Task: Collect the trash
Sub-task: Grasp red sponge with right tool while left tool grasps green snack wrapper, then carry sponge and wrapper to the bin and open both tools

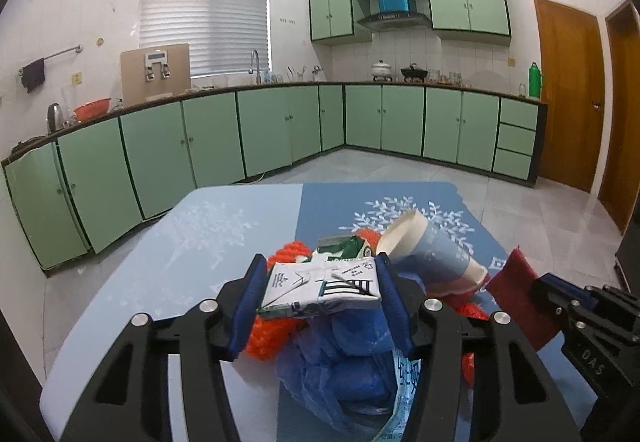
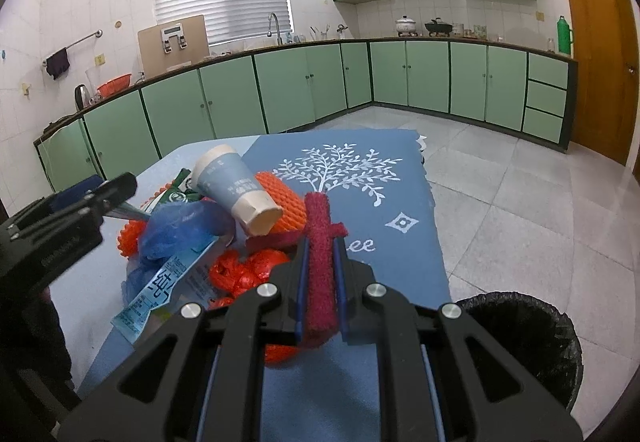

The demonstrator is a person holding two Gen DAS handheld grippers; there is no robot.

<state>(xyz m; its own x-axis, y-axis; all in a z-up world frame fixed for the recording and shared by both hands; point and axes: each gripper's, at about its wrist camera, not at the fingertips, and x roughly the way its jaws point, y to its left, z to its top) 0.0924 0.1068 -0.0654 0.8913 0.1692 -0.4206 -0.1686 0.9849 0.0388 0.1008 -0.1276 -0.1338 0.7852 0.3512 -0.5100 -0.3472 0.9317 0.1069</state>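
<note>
Gripping a flattened carton [image 1: 320, 288], the left hand-held gripper [image 1: 320, 282] should lift straight — the right hand-held gripper [image 2: 320, 282] pinches a red cloth [image 2: 320, 270] — toward the bin [image 2: 520, 342].

Right tongs [image 2: 320, 274] clamped on a dark red cloth [image 2: 319, 266], w/ trash pile just left of cloth: paper cup [image 2: 234, 194] lying on orange foam net [image 2: 282, 202], blue plastic bag [image 2: 176, 230]. Black-lined bin [image 2: 532, 338] on floor, right of cloth.
</note>
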